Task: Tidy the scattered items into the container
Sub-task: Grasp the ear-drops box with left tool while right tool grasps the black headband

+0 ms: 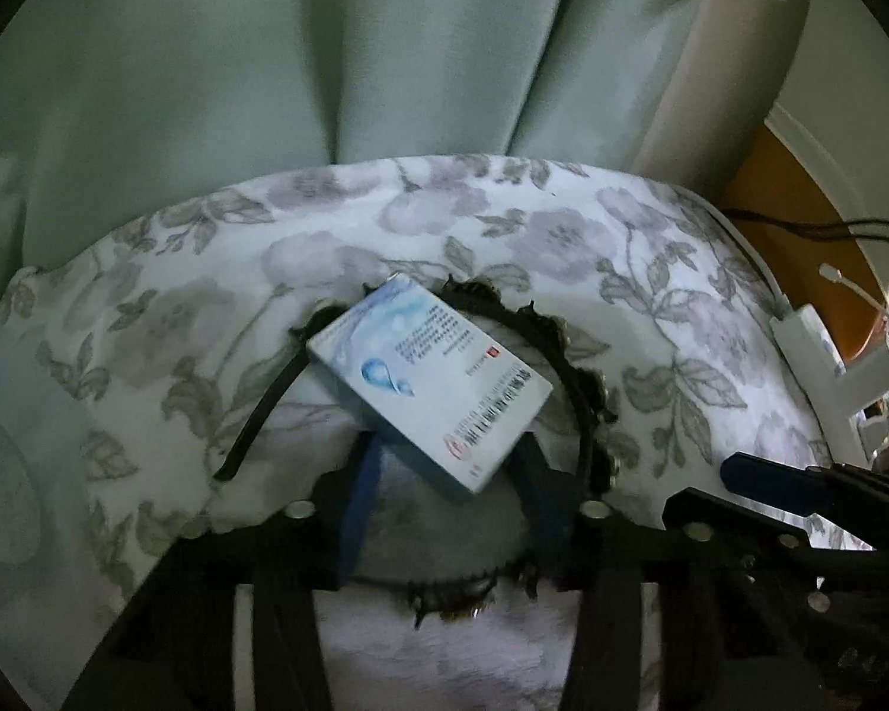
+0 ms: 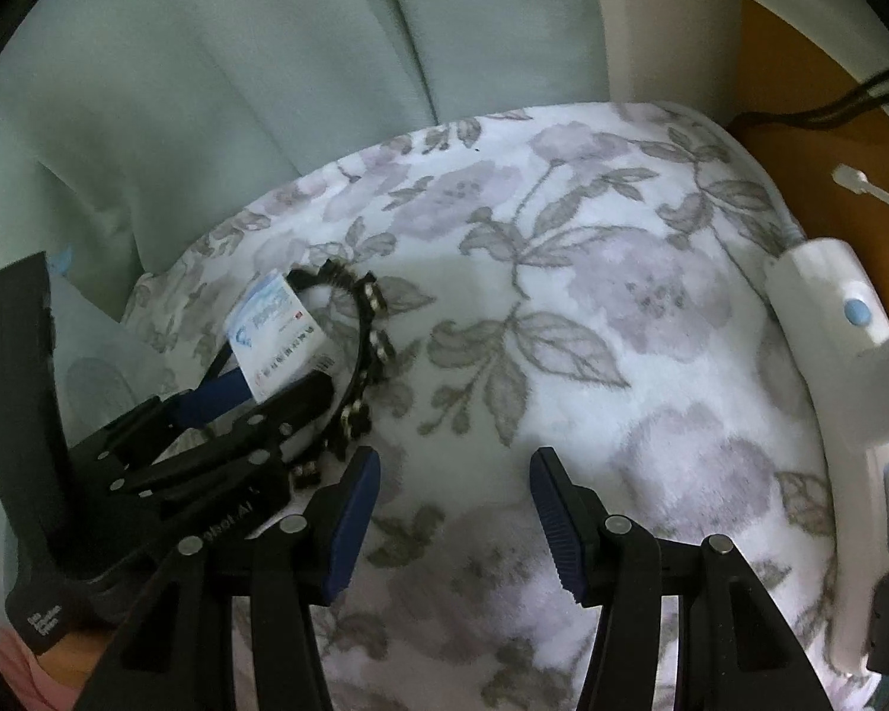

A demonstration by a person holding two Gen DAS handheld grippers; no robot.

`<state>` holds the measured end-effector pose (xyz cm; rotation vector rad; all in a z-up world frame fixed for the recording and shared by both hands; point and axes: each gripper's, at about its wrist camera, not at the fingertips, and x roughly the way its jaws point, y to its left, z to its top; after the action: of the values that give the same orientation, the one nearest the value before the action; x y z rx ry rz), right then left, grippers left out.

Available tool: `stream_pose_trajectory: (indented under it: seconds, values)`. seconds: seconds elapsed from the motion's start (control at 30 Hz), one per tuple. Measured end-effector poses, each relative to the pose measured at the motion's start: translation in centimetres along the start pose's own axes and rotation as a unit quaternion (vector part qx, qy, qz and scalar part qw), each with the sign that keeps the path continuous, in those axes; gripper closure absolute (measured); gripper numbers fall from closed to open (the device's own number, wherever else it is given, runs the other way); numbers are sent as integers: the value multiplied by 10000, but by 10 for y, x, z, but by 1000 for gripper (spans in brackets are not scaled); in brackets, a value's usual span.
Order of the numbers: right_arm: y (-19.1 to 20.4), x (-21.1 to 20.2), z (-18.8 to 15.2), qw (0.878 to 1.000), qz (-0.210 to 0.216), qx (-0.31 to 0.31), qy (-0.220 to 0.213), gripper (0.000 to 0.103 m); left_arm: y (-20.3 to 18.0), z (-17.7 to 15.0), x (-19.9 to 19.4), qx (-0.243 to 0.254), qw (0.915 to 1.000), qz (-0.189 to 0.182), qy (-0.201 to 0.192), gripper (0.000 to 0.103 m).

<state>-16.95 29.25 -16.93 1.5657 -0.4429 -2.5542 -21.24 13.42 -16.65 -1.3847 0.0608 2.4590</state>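
Observation:
A white and blue carton (image 1: 429,382) lies tilted over a black headband (image 1: 587,391) with spiky trim, on a floral blanket (image 1: 504,225). My left gripper (image 1: 453,441) is shut on the carton's near end, one blue pad (image 1: 358,509) on each side. The right wrist view shows the same hold from the side: the left gripper (image 2: 278,382) clamps the carton (image 2: 272,326) inside the headband (image 2: 373,343) loop. My right gripper (image 2: 453,509) stands open above bare blanket (image 2: 592,296), nothing between its fingers. Its blue pad (image 1: 770,474) pokes in at the right of the left wrist view.
A pale green curtain (image 1: 266,59) hangs behind the blanket. At the right edge lies a white corded unit with a blue button (image 2: 830,284), with white plastic parts beside it. An orange wooden surface (image 1: 800,207) carries dark cables (image 1: 830,231).

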Motion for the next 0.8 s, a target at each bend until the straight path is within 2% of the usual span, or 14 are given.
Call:
stream_pose_trajectory:
  seconds: [0.1, 0.27, 0.33, 0.37, 0.4, 0.47, 0.6, 0.73, 0.8]
  values:
    - [5, 2, 3, 10000, 65, -42, -1, 46, 5, -3, -3, -43, 10000, 27, -8, 77]
    - [17, 6, 8, 9997, 138, -181, -5, 46, 20, -7, -14, -430, 9990, 125, -84, 79]
    - [20, 8, 10, 9997, 141, -215, -9, 46, 20, -5, -20, -454, 9989, 55, -136, 67]
    - [20, 8, 10, 9997, 140, -223, -9, 46, 19, -3, -22, -440, 9989, 23, -159, 52]
    - [21, 9, 11, 9997, 142, -218, -6, 46, 17, -1, -24, -425, 9989, -9, -183, 46]
    - [20, 9, 11, 9997, 150, -186, -10, 46, 14, 5, -24, -478, 9987, 15, -193, 43]
    - [14, 5, 11, 9998, 119, -161, -47, 46, 13, 22, -17, -778, 9968, -170, -116, 42]
    - [8, 1, 12, 9999, 47, -141, -72, 46, 4, 34, 0, -678, 9974, 226, -8, 41]
    - [7, 1, 13, 9999, 34, -144, -82, 46, 10, 35, 5, -892, 9958, 208, 77, 41]
